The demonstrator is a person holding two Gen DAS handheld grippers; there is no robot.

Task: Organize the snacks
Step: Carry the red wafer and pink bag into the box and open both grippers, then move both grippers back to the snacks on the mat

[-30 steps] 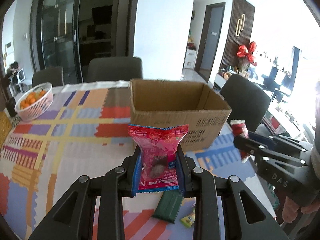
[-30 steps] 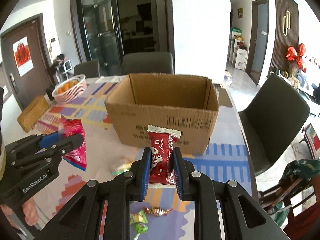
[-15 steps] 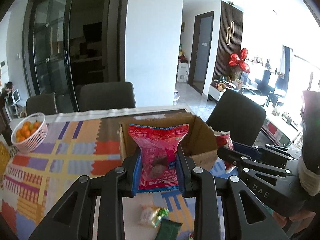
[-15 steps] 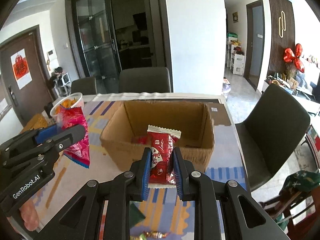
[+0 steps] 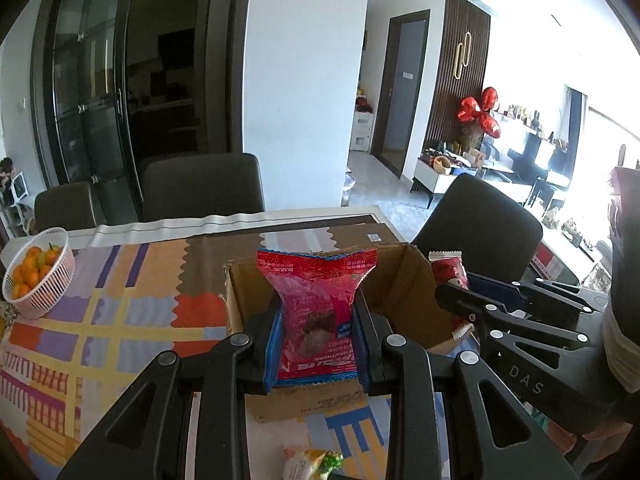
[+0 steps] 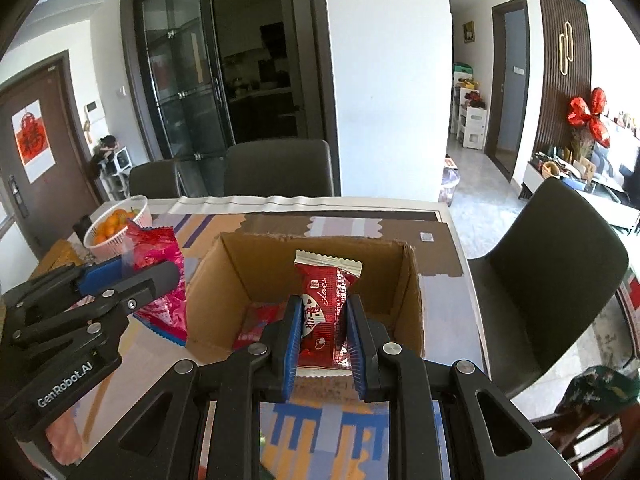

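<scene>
An open cardboard box stands on the patterned tablecloth; it also shows in the left wrist view. My left gripper is shut on a pink-red snack packet, held above the box's near left wall. My right gripper is shut on a dark red snack bar, held above the box's near edge. A red packet lies inside the box. The pink packet and left gripper show at the left of the right wrist view; the right gripper shows at the right of the left wrist view.
A white basket of oranges sits at the table's far left, also in the right wrist view. A wrapped candy lies on the cloth below the left gripper. Dark chairs stand behind the table, another at its right.
Both grippers have risen and moved forward with their packets, from in front of the box to above its opening. The box interior now shows from above.
</scene>
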